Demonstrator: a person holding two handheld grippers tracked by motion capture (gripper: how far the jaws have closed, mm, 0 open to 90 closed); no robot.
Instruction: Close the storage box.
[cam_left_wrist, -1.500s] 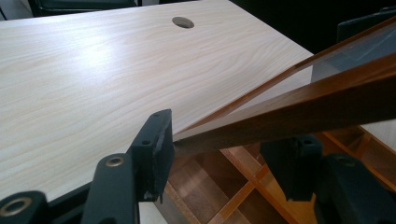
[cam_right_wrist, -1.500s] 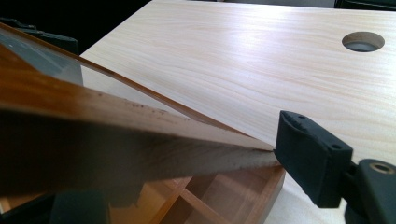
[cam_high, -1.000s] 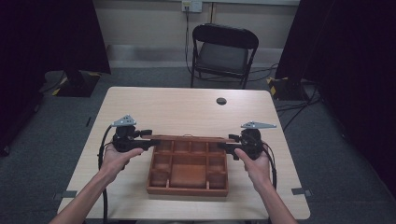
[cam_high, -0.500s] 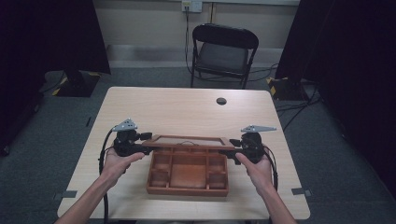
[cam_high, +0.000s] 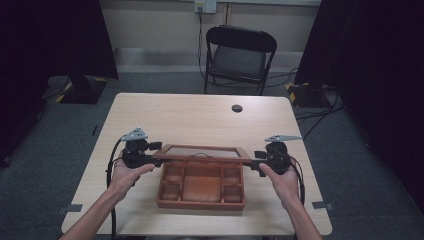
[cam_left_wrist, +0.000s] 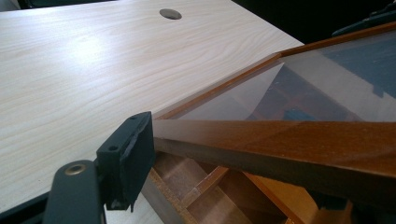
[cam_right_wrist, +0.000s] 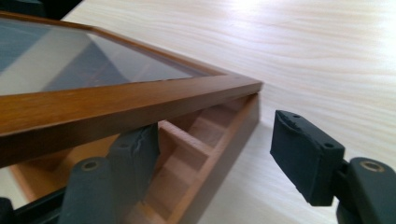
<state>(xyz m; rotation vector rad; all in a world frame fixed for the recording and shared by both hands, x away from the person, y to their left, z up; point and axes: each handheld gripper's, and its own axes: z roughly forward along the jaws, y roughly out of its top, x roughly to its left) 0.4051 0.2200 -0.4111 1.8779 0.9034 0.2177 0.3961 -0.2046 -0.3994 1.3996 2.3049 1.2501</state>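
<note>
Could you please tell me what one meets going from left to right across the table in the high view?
Left claw → glass-paned lid of the wooden box → right claw.

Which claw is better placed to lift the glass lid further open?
Probably the right claw: one pad sits under the lid frame, ready to push up. The left claw has just been opening, with the frame between its jaws.

Box (cam_high: 200, 186) brown varnished wood; lid (cam_high: 202, 151) glossy glass pane; table (cam_high: 190, 120) pale matt woodgrain.
</note>
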